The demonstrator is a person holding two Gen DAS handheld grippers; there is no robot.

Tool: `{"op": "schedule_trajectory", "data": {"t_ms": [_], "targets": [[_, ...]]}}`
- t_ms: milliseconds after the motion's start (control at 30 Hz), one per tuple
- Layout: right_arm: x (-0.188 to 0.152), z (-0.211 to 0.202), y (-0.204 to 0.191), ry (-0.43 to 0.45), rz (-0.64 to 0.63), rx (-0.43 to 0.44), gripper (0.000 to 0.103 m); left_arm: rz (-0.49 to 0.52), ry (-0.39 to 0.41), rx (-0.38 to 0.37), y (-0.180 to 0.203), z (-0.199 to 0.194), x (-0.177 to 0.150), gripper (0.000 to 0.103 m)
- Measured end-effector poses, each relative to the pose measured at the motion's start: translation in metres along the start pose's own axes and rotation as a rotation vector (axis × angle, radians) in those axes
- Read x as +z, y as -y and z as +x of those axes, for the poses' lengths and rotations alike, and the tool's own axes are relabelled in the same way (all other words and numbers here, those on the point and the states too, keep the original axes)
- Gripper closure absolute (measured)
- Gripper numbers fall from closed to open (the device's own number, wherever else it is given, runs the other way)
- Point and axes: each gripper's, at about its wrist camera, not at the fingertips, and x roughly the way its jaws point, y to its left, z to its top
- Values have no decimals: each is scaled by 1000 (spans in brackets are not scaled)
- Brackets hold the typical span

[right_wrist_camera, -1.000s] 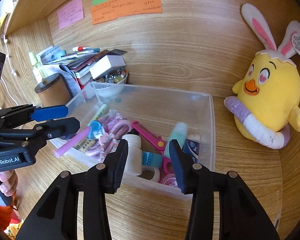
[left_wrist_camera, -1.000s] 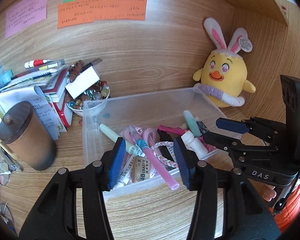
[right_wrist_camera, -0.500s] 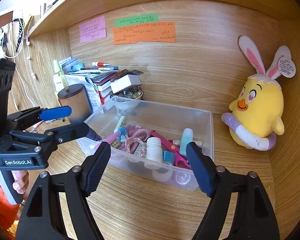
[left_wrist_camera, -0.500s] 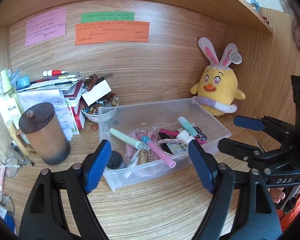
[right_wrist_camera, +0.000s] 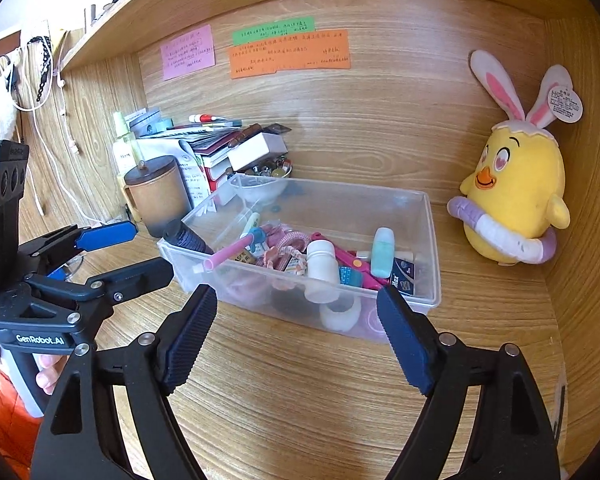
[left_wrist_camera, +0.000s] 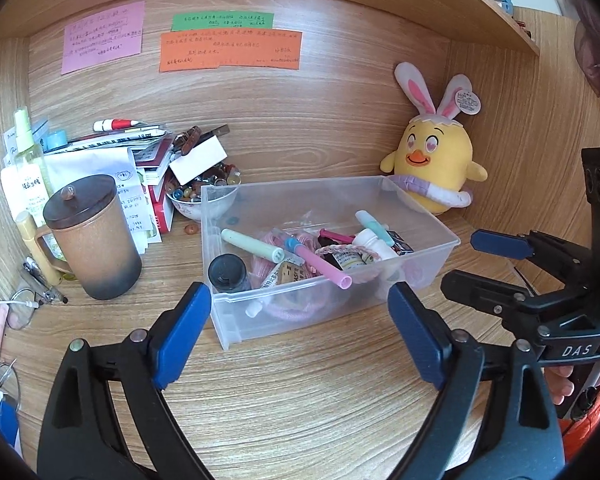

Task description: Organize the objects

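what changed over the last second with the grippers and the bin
Both pulled back from the clear bin toward the desk's front edge. The left hand-held gripper, jaws opening, and the right hand-held gripper, jaws open, have nothing between the pads. The pink pen, white bottle, plush chick and brown mug stayed put.

Clear rectangular plastic bin (right_wrist_camera: 428, 240) on the wood-grain desk (right_wrist_camera: 300, 400), holding a white plastic bottle (right_wrist_camera: 322, 264) and a pink marker (right_wrist_camera: 228, 257) — the yellow bunny-eared plush chick (right_wrist_camera: 516, 196) sits well apart. Right gripper (right_wrist_camera: 298, 344) empty, jaws wide — nearer the camera than the bin.
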Motion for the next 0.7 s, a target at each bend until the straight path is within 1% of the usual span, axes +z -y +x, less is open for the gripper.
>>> {"op": "schedule_trajectory", "data": {"t_ms": [167,700], "targets": [[1,1,1,0,7,6,23,2,-2,-6,2,0,0,10],[2,2,2,-3,12,11,23,-9,-2,-8,1,0,1,9]]}}
